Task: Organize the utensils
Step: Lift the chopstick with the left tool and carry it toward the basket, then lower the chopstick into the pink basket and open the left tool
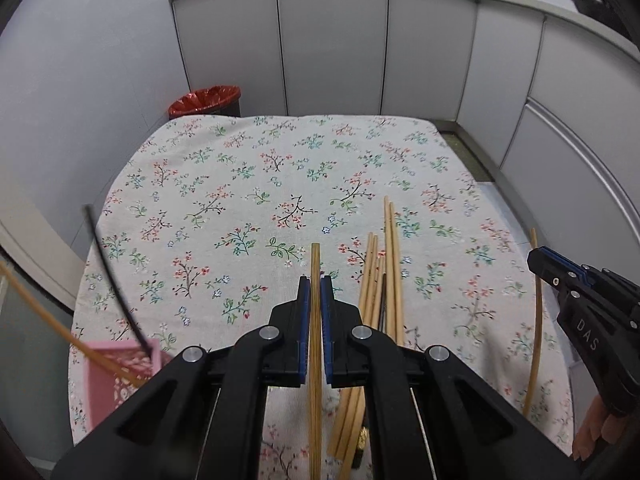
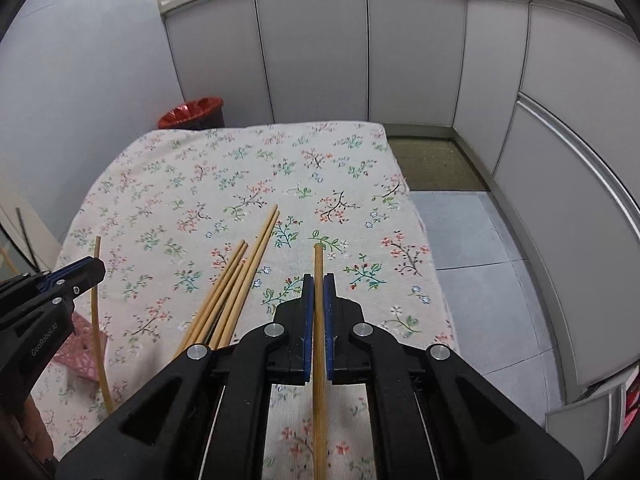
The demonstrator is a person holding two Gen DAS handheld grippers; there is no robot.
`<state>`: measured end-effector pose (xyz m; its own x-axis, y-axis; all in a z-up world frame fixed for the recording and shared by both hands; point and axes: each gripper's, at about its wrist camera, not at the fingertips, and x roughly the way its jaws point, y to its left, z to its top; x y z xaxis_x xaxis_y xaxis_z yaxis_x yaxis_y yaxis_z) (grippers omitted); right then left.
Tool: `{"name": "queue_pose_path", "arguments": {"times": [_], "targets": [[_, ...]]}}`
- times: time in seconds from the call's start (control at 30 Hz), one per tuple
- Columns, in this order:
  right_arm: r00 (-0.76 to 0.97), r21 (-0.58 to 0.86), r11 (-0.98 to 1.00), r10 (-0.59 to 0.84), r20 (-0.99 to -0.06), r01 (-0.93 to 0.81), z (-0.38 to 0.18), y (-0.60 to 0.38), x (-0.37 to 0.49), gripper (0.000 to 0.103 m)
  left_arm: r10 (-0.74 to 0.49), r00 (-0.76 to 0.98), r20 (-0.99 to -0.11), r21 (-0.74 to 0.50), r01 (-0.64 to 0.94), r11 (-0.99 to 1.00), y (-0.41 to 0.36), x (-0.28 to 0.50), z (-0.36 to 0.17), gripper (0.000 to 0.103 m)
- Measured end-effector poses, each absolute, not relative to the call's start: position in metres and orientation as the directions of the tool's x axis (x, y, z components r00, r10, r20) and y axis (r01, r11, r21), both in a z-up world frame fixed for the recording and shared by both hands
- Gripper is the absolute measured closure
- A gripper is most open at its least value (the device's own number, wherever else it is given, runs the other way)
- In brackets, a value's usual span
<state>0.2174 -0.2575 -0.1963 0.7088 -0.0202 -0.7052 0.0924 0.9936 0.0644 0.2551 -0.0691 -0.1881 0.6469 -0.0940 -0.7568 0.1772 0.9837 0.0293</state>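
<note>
L gripper (image 1: 315, 280) clamps one chopstick (image 1: 315, 256) lengthwise; R gripper (image 2: 319, 278) likewise w/ another (image 2: 318, 258). Pink basket (image 1: 120, 364) sits left of L gripper, so L is nearer.

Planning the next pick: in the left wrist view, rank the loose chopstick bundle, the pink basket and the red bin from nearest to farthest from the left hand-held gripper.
1. Chopstick bundle, just right of the left hand-held gripper.
2. Pink basket, lower left.
3. Red bin, beyond the table's far left corner.
</note>
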Motion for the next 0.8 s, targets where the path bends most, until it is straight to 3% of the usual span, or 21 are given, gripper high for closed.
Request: {"name": "queue_pose_path", "arguments": {"times": [0.57,0.8], "targets": [[0.806,0.083,0.993,-0.016,-0.591,0.080,-0.139,-0.249,0.129,0.099,-0.185,0.754,-0.631,-0.027,0.217,0.976,-0.040,0.161,-0.119,0.098],[0.872,0.097,0.995,0.018,-0.489,0.034,-0.099,-0.247,0.104,0.099,-0.222,0.813,-0.538,-0.047,0.234,0.971,-0.015,0.130,-0.083,0.098]]}}
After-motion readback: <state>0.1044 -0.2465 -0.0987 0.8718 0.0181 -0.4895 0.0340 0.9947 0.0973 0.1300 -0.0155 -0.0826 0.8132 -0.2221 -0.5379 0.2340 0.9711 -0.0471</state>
